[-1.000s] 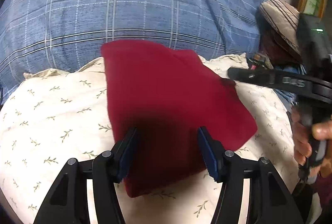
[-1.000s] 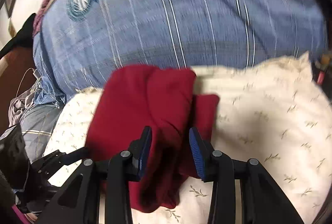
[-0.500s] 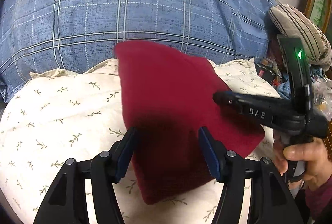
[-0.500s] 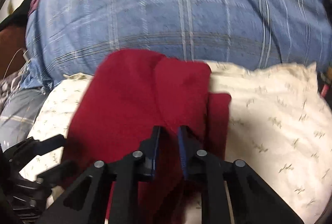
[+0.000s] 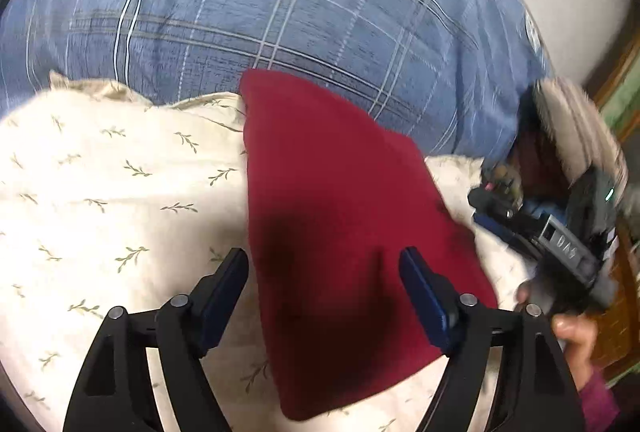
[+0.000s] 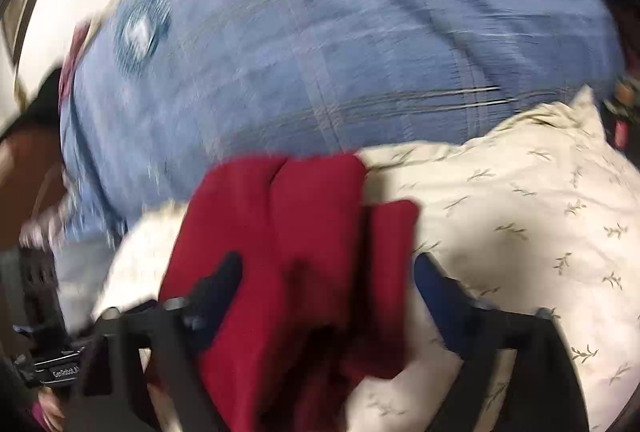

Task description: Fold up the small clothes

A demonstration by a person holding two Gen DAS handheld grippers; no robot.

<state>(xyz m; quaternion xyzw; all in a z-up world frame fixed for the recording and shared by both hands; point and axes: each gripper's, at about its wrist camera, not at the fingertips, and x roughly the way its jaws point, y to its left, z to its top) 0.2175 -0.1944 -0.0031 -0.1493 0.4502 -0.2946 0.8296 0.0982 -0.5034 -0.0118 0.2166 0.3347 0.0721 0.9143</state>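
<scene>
My right gripper [image 6: 326, 288] just sprang wide, releasing the red garment [image 5: 340, 232] folded at twelve o'clock; left gripper [image 5: 324, 292] open, empty.

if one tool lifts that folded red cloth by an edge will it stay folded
Probably not: the red cloth looks soft and limp, its layers lying loose. It would likely droop and unfold. It sits on a cushiony pillow, so pushing may bunch it.
</scene>
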